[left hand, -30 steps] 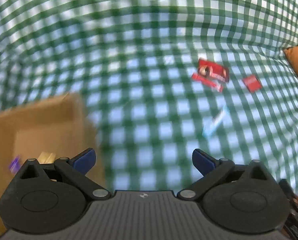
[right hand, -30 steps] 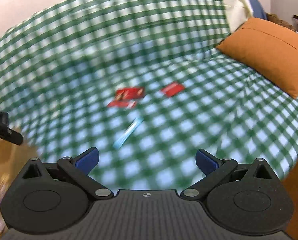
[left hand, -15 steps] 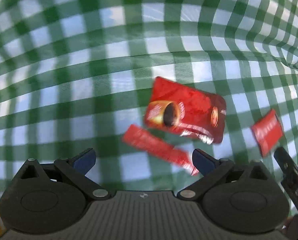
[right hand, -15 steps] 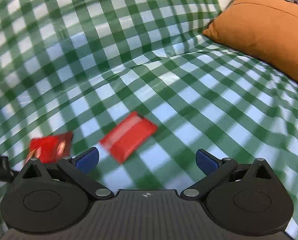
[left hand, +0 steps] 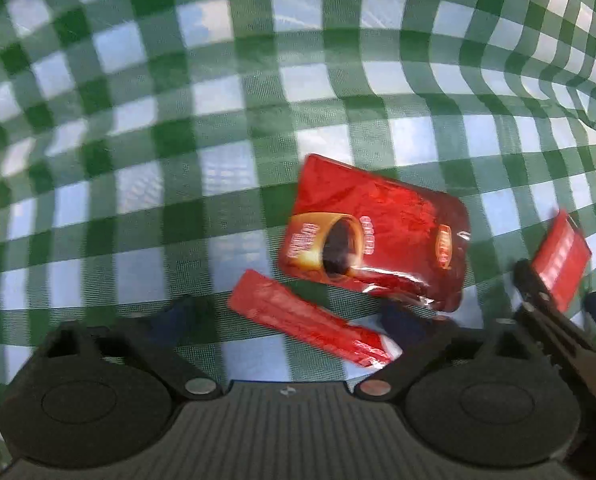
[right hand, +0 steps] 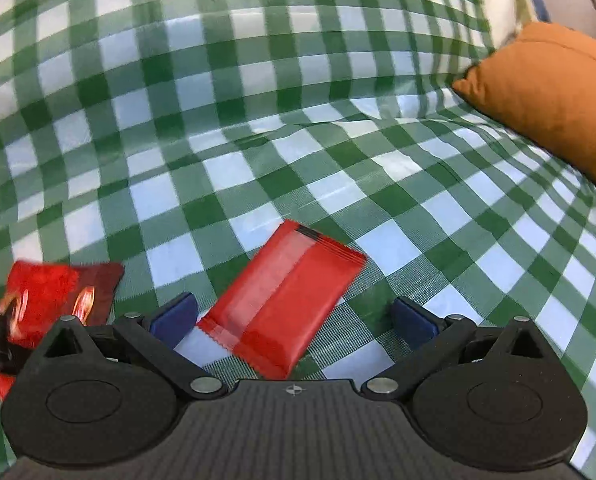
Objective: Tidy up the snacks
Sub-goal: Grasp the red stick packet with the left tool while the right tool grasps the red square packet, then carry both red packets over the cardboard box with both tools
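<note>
My left gripper (left hand: 286,320) points steeply down, jaws closing around the red stick sachet (left hand: 307,322) (not yet pinched) on the checked cloth (left hand: 218,120). My right gripper (right hand: 294,318), tilted shallower, stays spread over the red snack packet (right hand: 282,300).

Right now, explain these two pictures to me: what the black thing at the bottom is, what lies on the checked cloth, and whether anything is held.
A person holds a two-finger gripper in each hand, each with a camera looking along its fingers; the black shape at the bottom is the gripper itself.

In the left-hand view, the left gripper has its jaws closing around a long red stick packet, which lies between them, not yet pinched. Beside it lies a red coffee sachet.

In the right-hand view, the right gripper stands open around a red flat packet, not gripping it. An orange cushion lies at the right.

Everything rests on the green checked cloth. Nothing is lifted.
</note>
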Demonstrator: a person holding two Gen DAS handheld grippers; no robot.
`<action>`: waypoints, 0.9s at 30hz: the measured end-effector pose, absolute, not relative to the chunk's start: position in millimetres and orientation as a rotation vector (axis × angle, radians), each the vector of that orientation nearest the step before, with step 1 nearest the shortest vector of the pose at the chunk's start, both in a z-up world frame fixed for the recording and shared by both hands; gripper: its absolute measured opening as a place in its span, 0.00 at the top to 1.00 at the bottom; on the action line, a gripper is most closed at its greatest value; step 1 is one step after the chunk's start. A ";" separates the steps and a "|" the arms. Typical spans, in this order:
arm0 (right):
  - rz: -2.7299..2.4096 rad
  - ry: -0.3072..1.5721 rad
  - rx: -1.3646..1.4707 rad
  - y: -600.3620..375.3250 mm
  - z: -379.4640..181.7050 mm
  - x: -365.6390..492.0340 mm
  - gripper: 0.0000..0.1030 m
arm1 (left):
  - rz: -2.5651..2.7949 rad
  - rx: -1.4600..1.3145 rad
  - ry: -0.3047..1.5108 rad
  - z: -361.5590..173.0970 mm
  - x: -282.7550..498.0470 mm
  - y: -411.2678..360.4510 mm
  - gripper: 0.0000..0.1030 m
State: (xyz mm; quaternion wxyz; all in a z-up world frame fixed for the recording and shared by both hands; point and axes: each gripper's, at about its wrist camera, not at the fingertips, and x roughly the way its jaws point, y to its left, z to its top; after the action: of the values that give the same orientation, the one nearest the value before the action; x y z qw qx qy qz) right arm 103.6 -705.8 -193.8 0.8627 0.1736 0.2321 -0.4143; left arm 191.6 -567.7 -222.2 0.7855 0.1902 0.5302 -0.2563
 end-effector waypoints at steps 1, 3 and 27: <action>-0.859 0.495 0.363 -705.6 -192.7 101.9 0.09 | -0.567 0.397 1.132 -216.3 188.1 -562.7 0.51; -0.852 0.482 0.347 -699.9 -186.7 92.2 0.46 | -0.615 0.399 1.142 -208.7 183.3 -555.0 0.88; -0.708 0.402 0.418 -520.9 -93.5 -63.0 0.85 | -0.722 0.383 1.029 -58.7 84.5 -290.5 0.88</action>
State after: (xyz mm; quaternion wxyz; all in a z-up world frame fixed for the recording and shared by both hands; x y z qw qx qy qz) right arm -63.0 -520.9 -93.5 0.8971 0.2017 0.1943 -0.3419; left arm 84.5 -290.5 -58.7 0.7919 0.1781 0.4781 -0.3354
